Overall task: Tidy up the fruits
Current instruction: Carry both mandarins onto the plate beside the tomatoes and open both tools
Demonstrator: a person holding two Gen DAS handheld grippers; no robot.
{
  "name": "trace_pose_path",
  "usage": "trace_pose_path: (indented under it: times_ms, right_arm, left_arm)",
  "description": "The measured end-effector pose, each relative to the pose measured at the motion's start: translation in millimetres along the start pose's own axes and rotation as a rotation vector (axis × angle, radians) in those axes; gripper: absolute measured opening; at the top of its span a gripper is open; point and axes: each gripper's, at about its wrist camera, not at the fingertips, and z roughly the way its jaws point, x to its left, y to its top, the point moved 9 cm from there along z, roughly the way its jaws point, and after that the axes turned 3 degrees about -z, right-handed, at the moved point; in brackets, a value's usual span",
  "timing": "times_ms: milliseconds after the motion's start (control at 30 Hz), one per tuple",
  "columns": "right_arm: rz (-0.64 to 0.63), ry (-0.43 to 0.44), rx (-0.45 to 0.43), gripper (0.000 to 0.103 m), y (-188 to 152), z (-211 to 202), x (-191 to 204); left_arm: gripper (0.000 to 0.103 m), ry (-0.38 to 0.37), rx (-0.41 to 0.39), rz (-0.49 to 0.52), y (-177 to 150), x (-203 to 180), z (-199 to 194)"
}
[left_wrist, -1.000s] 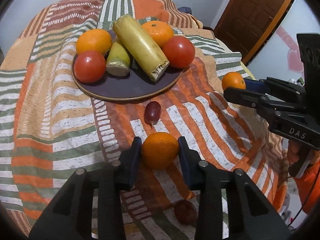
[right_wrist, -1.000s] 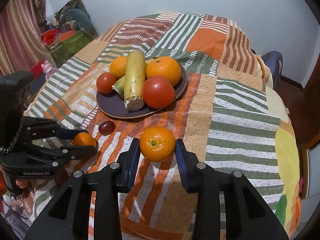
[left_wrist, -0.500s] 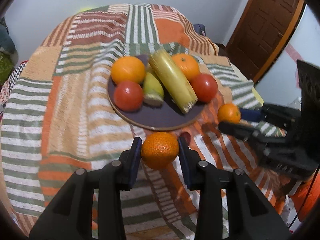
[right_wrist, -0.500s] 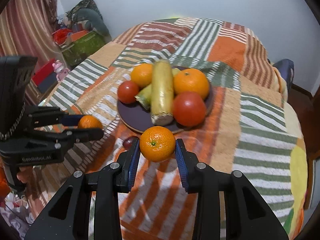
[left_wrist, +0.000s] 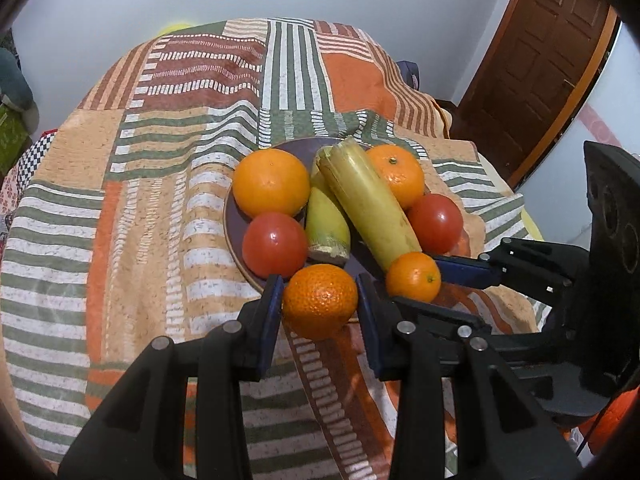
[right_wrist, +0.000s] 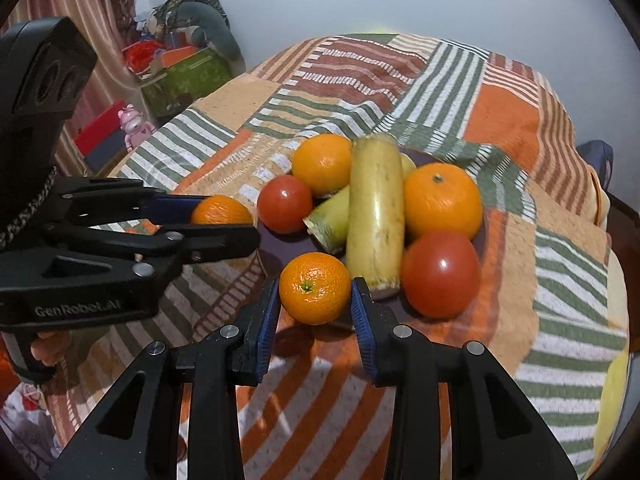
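My left gripper (left_wrist: 319, 304) is shut on a mandarin (left_wrist: 320, 300), held over the near rim of the dark plate (left_wrist: 234, 240). My right gripper (right_wrist: 315, 292) is shut on a second mandarin (right_wrist: 315, 287) at the plate's front edge (right_wrist: 276, 248). Each gripper shows in the other's view: the right one (left_wrist: 416, 280) with its mandarin (left_wrist: 413, 276), the left one (right_wrist: 224, 216) with its mandarin (right_wrist: 221, 210). On the plate lie two oranges (left_wrist: 271, 182) (left_wrist: 396, 174), two tomatoes (left_wrist: 275, 244) (left_wrist: 436, 223) and two yellow-green stalk pieces (left_wrist: 368, 200) (left_wrist: 326, 224).
A striped patchwork cloth (left_wrist: 160, 200) covers the round table. A brown door (left_wrist: 540, 52) stands at the right in the left wrist view. Boxes and clutter (right_wrist: 180, 68) sit beyond the table's left edge in the right wrist view.
Both grippers have carried their mandarins forward, from the open cloth up to the plate's near rim. The dark grape on the cloth is no longer in sight.
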Motion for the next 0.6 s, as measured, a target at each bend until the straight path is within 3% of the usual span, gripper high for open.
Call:
trace_pose_path:
  times_ms: [467,600]
  right_arm:
    - [-0.006,0.032,0.029,0.033,1,19,2]
    - [0.003,0.045,0.047,0.033,-3,21,1]
  left_arm:
    - [0.037,-0.020,0.075,-0.025,-3,6,32]
    - [0.041,-0.017,0.062,-0.017,-4,4,27]
